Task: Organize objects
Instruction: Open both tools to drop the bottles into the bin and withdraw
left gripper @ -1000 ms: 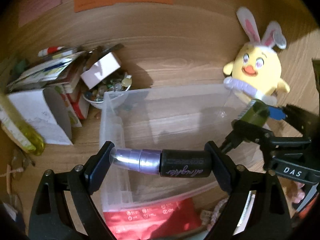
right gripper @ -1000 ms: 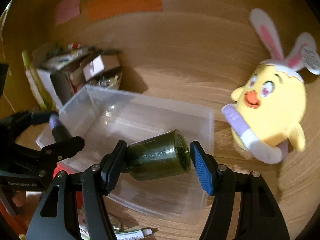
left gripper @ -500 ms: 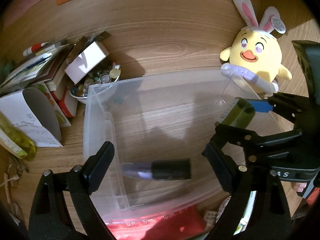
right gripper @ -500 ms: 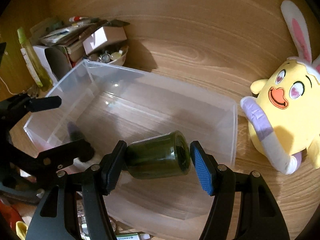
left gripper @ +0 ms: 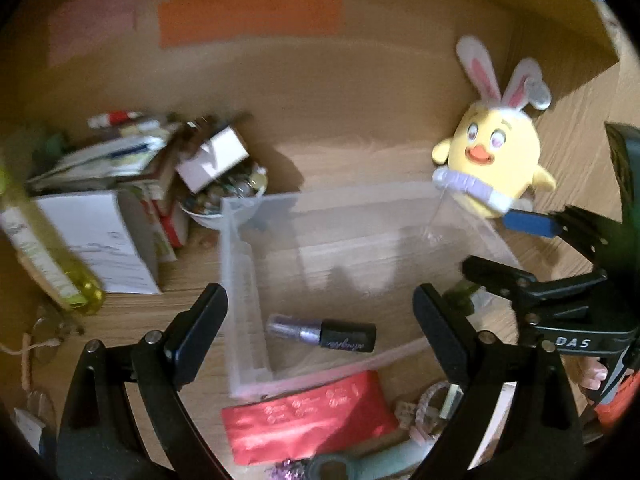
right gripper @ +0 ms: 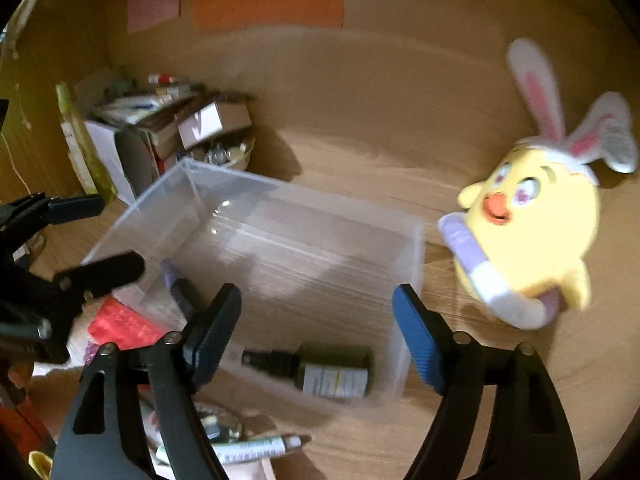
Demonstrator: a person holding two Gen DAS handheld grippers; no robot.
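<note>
Currently both drop-offs look done: the purple tube (left gripper: 322,333) lies loose on the floor of the clear bin (left gripper: 352,196) at its near-left corner, and the dark green bottle (right gripper: 320,370) lies on its side at the near-right wall. The left gripper (left gripper: 320,320) is seen with fingers spread and nothing between them; the right gripper (right gripper: 316,332) has just been opened, and nothing is pinched. Next, a loose item on the worktop (right gripper: 360,128), likely the white marker (right gripper: 256,446) or red packet (left gripper: 308,416), should be approached with fingers wide and aligned across its short axis.
</note>
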